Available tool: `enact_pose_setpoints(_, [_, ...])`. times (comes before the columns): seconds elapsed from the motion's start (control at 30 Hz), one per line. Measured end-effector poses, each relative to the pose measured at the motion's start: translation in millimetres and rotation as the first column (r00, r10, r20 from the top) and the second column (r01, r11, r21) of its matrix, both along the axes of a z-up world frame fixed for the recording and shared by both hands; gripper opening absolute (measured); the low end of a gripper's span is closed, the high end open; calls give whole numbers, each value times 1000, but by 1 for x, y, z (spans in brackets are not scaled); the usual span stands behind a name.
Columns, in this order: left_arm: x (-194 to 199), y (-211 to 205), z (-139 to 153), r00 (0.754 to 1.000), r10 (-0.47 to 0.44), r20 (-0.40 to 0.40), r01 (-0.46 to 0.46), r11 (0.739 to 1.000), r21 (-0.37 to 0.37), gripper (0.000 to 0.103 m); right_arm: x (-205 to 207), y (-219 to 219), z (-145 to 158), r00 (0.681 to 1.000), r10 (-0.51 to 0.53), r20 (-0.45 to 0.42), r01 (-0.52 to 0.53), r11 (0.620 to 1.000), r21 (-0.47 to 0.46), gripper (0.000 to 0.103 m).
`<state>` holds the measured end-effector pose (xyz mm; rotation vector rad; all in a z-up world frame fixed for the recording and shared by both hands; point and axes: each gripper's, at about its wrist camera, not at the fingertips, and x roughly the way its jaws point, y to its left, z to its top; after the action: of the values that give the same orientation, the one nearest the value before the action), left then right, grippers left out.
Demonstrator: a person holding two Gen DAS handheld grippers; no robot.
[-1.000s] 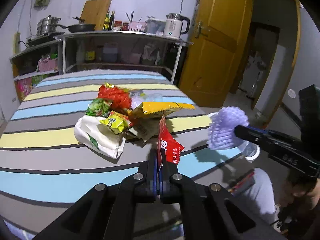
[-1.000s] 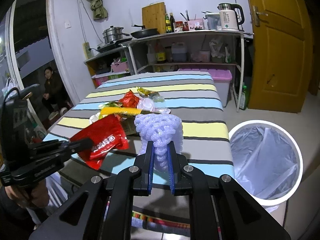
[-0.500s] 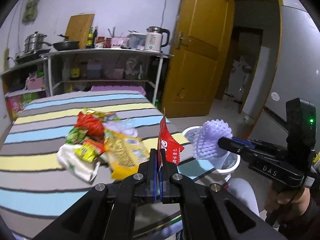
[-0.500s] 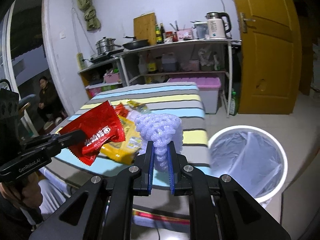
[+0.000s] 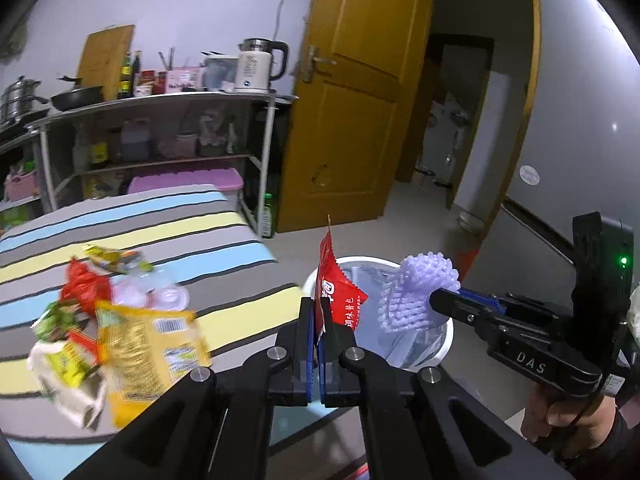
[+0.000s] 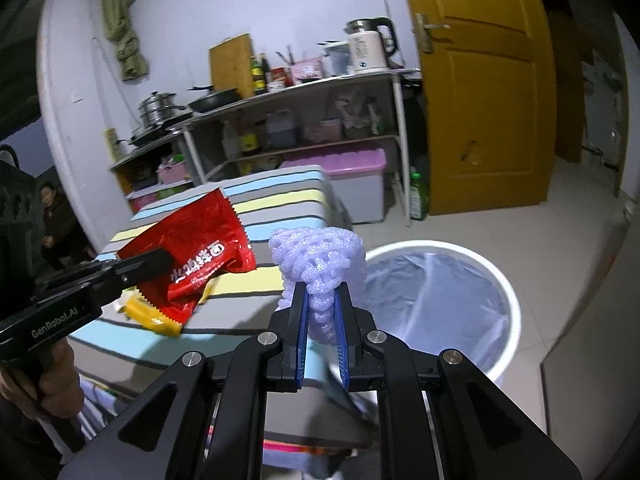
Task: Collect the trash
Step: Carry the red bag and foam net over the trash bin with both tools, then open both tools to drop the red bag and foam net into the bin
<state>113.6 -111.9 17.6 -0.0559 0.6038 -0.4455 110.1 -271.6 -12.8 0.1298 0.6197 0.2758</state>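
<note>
My left gripper (image 5: 319, 312) is shut on a red snack wrapper (image 5: 336, 292), also seen in the right wrist view (image 6: 196, 256), held in the air near the table's right edge. My right gripper (image 6: 322, 300) is shut on a purple foam fruit net (image 6: 320, 260), also seen in the left wrist view (image 5: 416, 292), held over the near rim of the white trash bin (image 6: 508, 308), which has a clear liner. The bin also shows in the left wrist view (image 5: 444, 340). More wrappers (image 5: 120, 328) lie in a pile on the striped table (image 5: 224, 236).
A metal shelf (image 6: 304, 92) with kettle, pans and bottles stands behind the table. A pink-lidded storage box (image 6: 344, 184) sits under it. A yellow wooden door (image 6: 488, 92) is at the right. A person (image 6: 56, 224) sits at the far left.
Both grippers have swung right, away from the table's trash pile toward the bin, each still holding its item. The bin now sits closer under the foam net.
</note>
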Motion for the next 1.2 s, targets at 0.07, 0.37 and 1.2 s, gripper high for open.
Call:
enact_pose_setpoints(0.07, [8,-11,-2,1000,-19,-8,19,1000,0,1,5,-10,-4,1000,-19,-10,19,1000,5,13])
enact_pose_setpoints(0.37, [45,-60,-19,994,-93,-53,93,996,11,1,26,-45,-24,994,-78,-73,80,997,20,14])
enact_pose_setpoints(1.2, [66,-58,-36,993,-73,-88,71,997,-24,4,40,-57,-43,989,-99,-106,101,995,16,38])
